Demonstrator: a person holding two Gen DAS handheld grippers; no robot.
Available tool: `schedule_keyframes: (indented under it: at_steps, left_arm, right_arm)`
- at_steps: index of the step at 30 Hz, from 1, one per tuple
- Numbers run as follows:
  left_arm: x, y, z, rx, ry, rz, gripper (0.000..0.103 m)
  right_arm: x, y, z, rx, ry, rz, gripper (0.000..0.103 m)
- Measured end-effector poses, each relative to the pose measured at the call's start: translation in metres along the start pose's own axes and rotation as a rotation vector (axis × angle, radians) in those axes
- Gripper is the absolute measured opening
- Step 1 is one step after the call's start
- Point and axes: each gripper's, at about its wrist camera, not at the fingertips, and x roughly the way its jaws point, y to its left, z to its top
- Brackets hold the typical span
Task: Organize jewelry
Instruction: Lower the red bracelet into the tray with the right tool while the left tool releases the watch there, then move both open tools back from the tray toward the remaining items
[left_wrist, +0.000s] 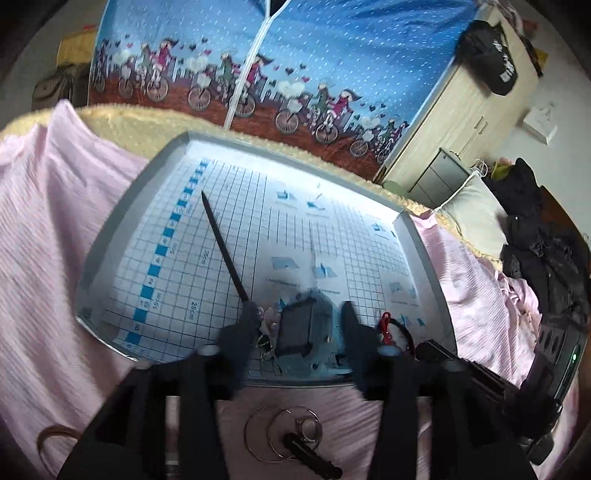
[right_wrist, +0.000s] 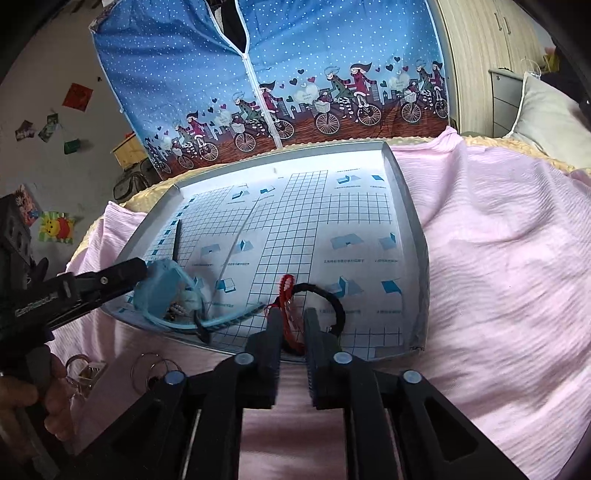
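A grey tray (left_wrist: 110, 236) lined with grid paper lies on a pink bedsheet. My left gripper (left_wrist: 299, 332) is open at the tray's near edge. A blue gauze pouch (left_wrist: 303, 325) sits between its fingers, with small beaded jewelry (left_wrist: 266, 328) beside the left finger. In the right wrist view the pouch (right_wrist: 159, 291) is at the left gripper's tip, its drawstring trailing. My right gripper (right_wrist: 293, 321) is shut on a red cord bracelet (right_wrist: 286, 291) over the tray (right_wrist: 410, 221). A black band (right_wrist: 334, 306) lies just right of it. A thin black stick (left_wrist: 221, 247) rests on the grid.
Metal key rings with a dark key (left_wrist: 284, 435) lie on the sheet (left_wrist: 44, 229) below the tray, and a brown loop (left_wrist: 51, 435) at the far left. A blue printed wardrobe cover (left_wrist: 295, 55) stands behind. Dark clothes (left_wrist: 539, 236) and a pillow (left_wrist: 472, 206) are at right.
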Motion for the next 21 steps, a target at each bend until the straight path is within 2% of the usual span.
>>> schedule_keyframes:
  at_steps: [2, 4, 6, 8, 9, 10, 13, 16, 21]
  left_arm:
    - [-0.007, -0.004, -0.002, 0.020, -0.017, 0.007, 0.059]
    - [-0.018, -0.010, -0.004, 0.051, -0.036, 0.018, 0.062]
    - [-0.032, -0.017, -0.009, 0.093, -0.056, 0.025, 0.087]
    - [-0.051, -0.023, -0.016, 0.126, -0.115, 0.024, 0.097]
    - [-0.060, -0.026, -0.019, 0.135, -0.146, 0.024, 0.099]
    - [-0.069, -0.029, -0.022, 0.141, -0.173, 0.023, 0.100]
    - [-0.093, -0.034, -0.026, 0.140, -0.220, 0.023, 0.100]
    - [-0.123, -0.036, -0.036, 0.132, -0.283, 0.037, 0.100]
    - [-0.171, -0.038, -0.062, 0.134, -0.388, 0.098, 0.101]
  right_arm:
    - [-0.005, -0.002, 0.001, 0.011, -0.010, -0.003, 0.024]
    - [-0.012, -0.002, 0.001, 0.018, -0.034, -0.012, 0.042]
    - [-0.026, 0.002, 0.002, 0.013, -0.073, -0.025, 0.053]
    - [-0.043, 0.007, 0.002, -0.002, -0.122, -0.025, 0.068]
    - [-0.052, 0.009, 0.002, -0.009, -0.147, -0.018, 0.080]
    - [-0.060, 0.012, 0.002, -0.016, -0.168, -0.012, 0.088]
    - [-0.092, 0.024, -0.003, -0.063, -0.251, -0.011, 0.101]
    - [-0.120, 0.038, -0.007, -0.113, -0.325, -0.014, 0.103]
    - [-0.151, 0.056, -0.025, -0.132, -0.379, -0.007, 0.103]
